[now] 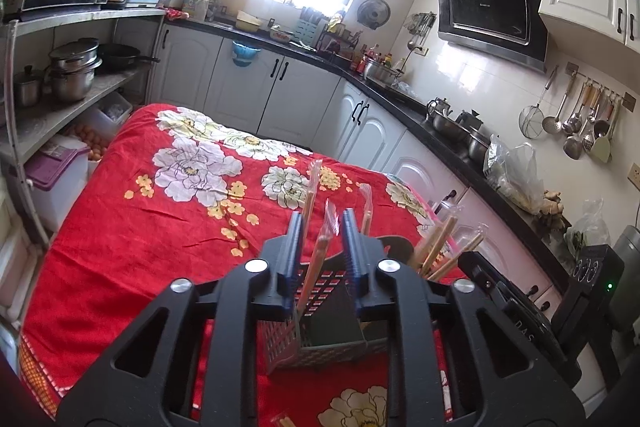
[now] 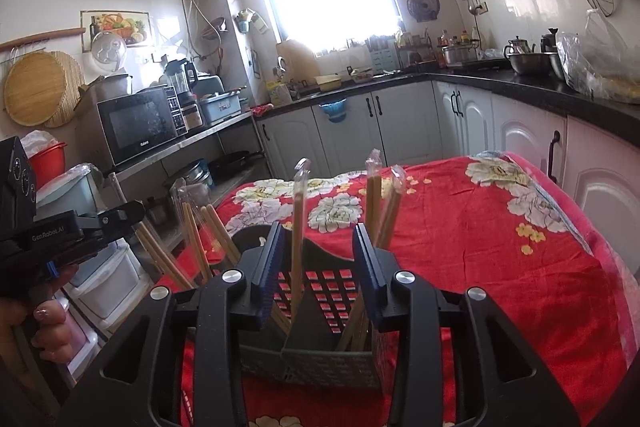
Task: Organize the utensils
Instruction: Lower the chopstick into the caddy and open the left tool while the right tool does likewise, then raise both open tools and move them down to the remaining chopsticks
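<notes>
standing sorted in the holder (image 2: 312,359) – wrapped chopsticks (image 2: 298,227) – both grippers (image 1: 320,243) (image 2: 320,259) slack, gripping nothing; little seems left.

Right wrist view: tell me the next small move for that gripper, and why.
Probably draw the right gripper straight back and up. Its jaws stand apart, and the wrapped chopstick pair between them rises free of both pads, its lower end inside the grey slotted holder. It looks released, so clearing away without knocking the other wrapped pairs seems safest.
</notes>
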